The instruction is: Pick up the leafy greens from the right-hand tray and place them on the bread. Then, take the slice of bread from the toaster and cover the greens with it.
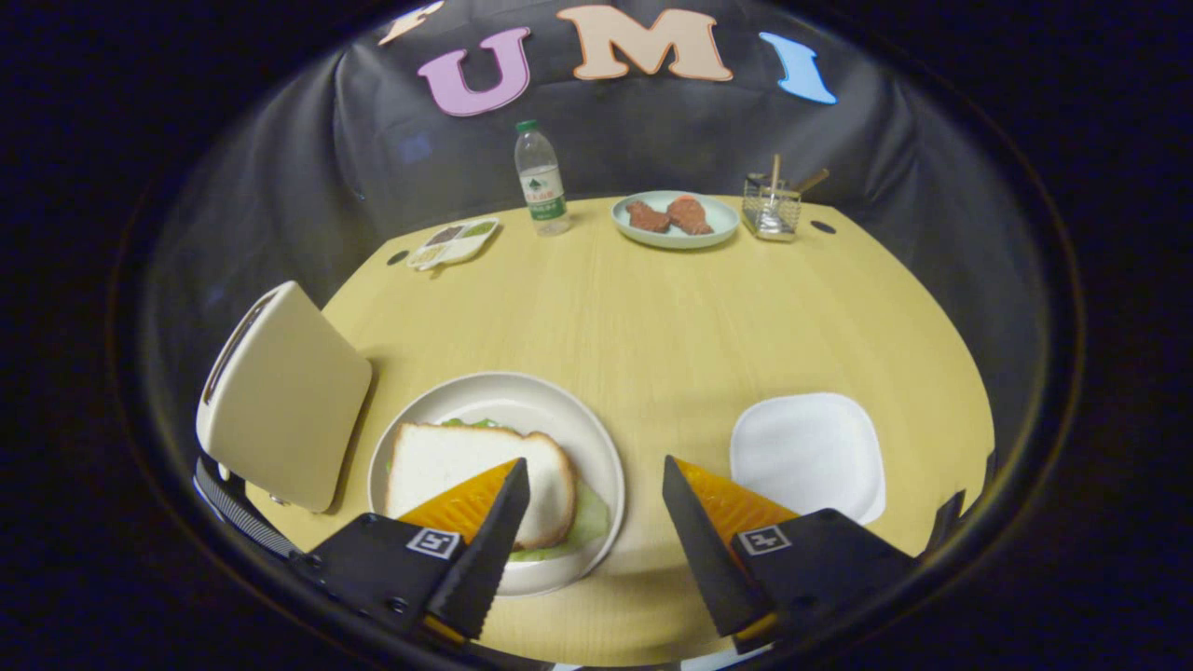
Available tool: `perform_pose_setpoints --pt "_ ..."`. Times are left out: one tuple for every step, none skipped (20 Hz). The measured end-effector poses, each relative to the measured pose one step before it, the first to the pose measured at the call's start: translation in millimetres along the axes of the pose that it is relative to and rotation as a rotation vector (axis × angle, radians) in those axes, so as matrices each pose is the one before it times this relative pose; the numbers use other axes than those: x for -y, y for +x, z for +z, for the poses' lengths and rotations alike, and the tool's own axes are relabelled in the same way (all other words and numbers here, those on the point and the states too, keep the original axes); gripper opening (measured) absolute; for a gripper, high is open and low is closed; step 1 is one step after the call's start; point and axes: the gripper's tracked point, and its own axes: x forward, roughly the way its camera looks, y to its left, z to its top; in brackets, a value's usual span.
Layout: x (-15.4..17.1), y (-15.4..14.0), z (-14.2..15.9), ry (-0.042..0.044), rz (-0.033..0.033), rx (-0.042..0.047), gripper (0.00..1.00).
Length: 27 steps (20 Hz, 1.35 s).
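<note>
A: Where's the gripper (595, 508) now?

B: Low over the near edge of the table (671, 326). Its fingers (494, 550) are spread wide with nothing between them but bare wood.

A: And the bread?

B: A slice of bread (461, 466) lies flat on the plate (522, 396), just ahead of the left finger, whose tip overlaps the slice's near corner from where the camera looks. I can't tell whether it touches.

A: The greens?

B: Greens (589, 520) peek out from under the slice, along its right side and near edge, with a little strip showing at the far edge too. So the slice sits on top of them.

A: What about the toaster?

B: The toaster (284, 396) stands left of the plate, just beside it, cream-coloured, its slot turned up and away. I can't see into the slot.

A: And the tray on the right?

B: The tray (809, 455) is white and square with rounded corners, just beyond the right finger, well apart from the plate.

A: Anything at the far side?

B: A bottle (541, 182) stands upright near the wall. To its right a dish (676, 235) holds two brownish pieces of food, and beside that is a wire basket (772, 210) with sticks poking out. Left of the bottle lies a small flat divided tray (455, 242).
</note>
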Motion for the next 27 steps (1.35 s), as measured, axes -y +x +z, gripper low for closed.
perform_pose_setpoints --pt "8.08 -5.27 9.50 -0.00106 -0.01488 0.03718 1.00" --pt "8.13 -6.56 11.75 0.00271 -0.01157 0.04298 1.00" --pt "6.87 -7.05 13.30 0.00372 -0.00586 0.04862 1.00" --pt "8.15 -6.00 14.26 0.00556 -0.00786 0.04751 1.00" --pt "8.14 -7.18 13.88 0.01002 -0.00786 0.04578 1.00" --pt "7.93 -6.82 15.51 0.01407 -0.00507 0.04592 1.00" --pt "7.81 -7.95 16.49 0.01509 -0.00380 0.04813 1.00" --pt "8.55 -8.13 18.30 0.01280 -0.00670 0.05188 1.00" --pt "8.69 -8.07 19.07 0.00608 -0.00897 0.05781 1.00" --pt "9.86 -5.76 19.23 -0.00051 -0.00976 0.05575 1.00" --pt "9.09 -18.40 24.53 -0.00861 -0.00562 0.05711 1.00" --pt "6.47 -5.67 22.02 -0.01515 -0.00592 0.06255 0.99" --pt "5.40 -5.57 19.57 -0.02097 -0.00224 0.05519 0.99" --pt "4.52 -4.01 17.88 -0.02284 -0.00173 0.04376 0.99" --pt "3.72 -3.42 13.23 -0.02090 -0.00360 0.02724 0.99" --pt "0.70 -4.00 11.58 -0.01621 0.00164 0.02155 0.99" --pt "1.45 -2.61 11.38 -0.01232 0.00233 0.02607 0.99" --pt "0.53 0.48 8.35 -0.00741 0.00236 0.02599 0.99" --pt "0.91 -1.64 10.08 -0.00156 0.00225 0.02036 0.98" --pt "-1.88 -1.28 7.52 0.00862 0.00777 0.01376 0.98" --pt "-1.03 -0.94 5.58 0.01421 0.00674 0.01010 0.98" --pt "0.26 0.67 4.25 0.01220 0.00501 0.00958 0.99" --pt "0.94 -0.10 5.00 0.00197 0.00370 0.01294 0.99" --pt "3.16 0.28 2.71 -0.00744 -0.00187 0.01032 0.99" --pt "5.35 0.90 0.98 -0.00743 0.00036 0.00823 1.00" --pt "3.72 -0.16 2.41 -0.00438 -0.00518 0.00863 1.00" --pt "3.57 0.67 1.59 0.00303 -0.00373 0.00621 1.00"
